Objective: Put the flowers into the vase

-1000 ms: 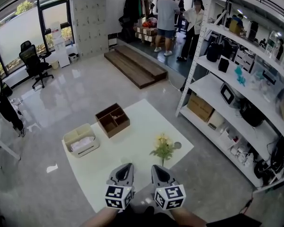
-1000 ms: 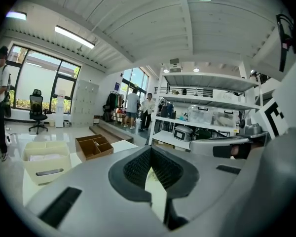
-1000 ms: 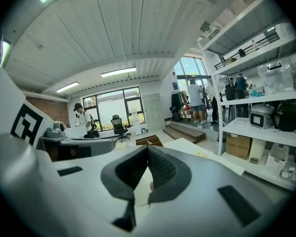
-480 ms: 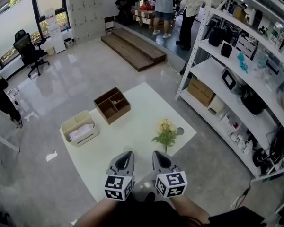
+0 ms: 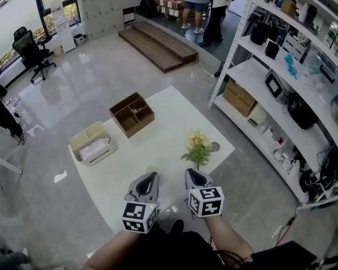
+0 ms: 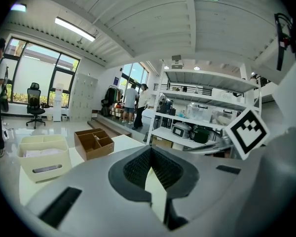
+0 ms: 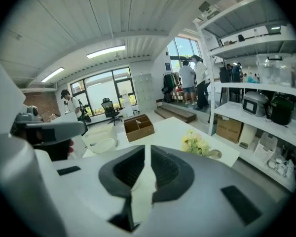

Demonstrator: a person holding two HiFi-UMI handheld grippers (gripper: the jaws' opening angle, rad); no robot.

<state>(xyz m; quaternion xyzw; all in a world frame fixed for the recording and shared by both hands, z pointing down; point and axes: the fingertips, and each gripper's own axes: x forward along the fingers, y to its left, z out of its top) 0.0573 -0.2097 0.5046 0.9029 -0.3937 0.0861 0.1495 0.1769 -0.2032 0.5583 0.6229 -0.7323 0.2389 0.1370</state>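
Sitting at the left of the white table (image 5: 163, 136), a cream plastic bin (image 5: 92, 145) holds something white. Right of it, a brown wooden divided box (image 5: 132, 113) holds one small pale item. Nearer, the left claw (image 5: 150, 177) and right claw (image 5: 192, 174) are both closed and empty. The yellow flowers with green leaves (image 5: 198, 149) stand farther right.

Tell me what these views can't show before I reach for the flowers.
- Base of the flowers, and what holds them: too small in the head view; the right gripper's own body cuts it off in its view.
- Round thing beside them: too small to name.
- Left gripper view: flowers not in sight.
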